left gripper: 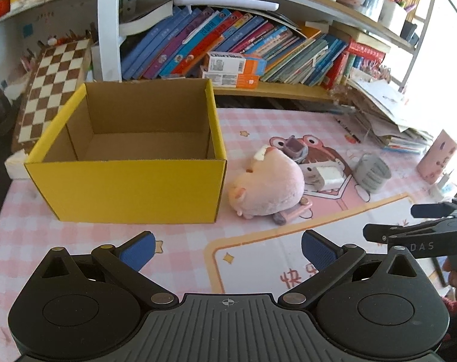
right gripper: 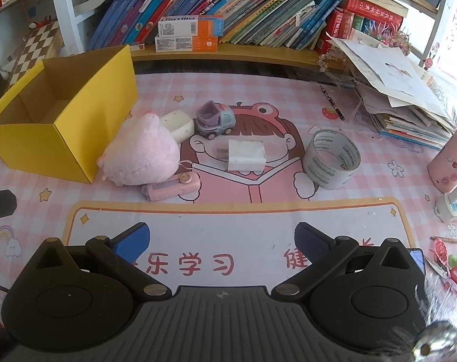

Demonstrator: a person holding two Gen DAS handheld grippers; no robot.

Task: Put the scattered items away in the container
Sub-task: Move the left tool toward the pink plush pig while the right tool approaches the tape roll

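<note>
From my remote seat, the biggest thing on the desk mat was the yellow cardboard box, open at the top, and I could see bare brown floor inside it with nothing in it. I took that box as my landmark.

Just right of the box lay the pink plush toy, close against the box's near right corner; whether it actually touched the wall I could not tell. Further right of the box, well apart from it, stood the roll of clear tape on its edge. Between the plush and the tape lay the white charger plug, flat on the mat. Behind the plush, away from me and right of the box, sat a pale sponge block, and beside that the small purple toy truck. At the plush's near side, right of the box's front corner, lay the little pink cutter, touching or nearly touching the plush.

My left claw hung in front of the box with its blue pads spread wide, gripping nothing and touching nothing. My right claw was likewise spread wide and empty, over the mat nearer to me than the scattered things.
</note>
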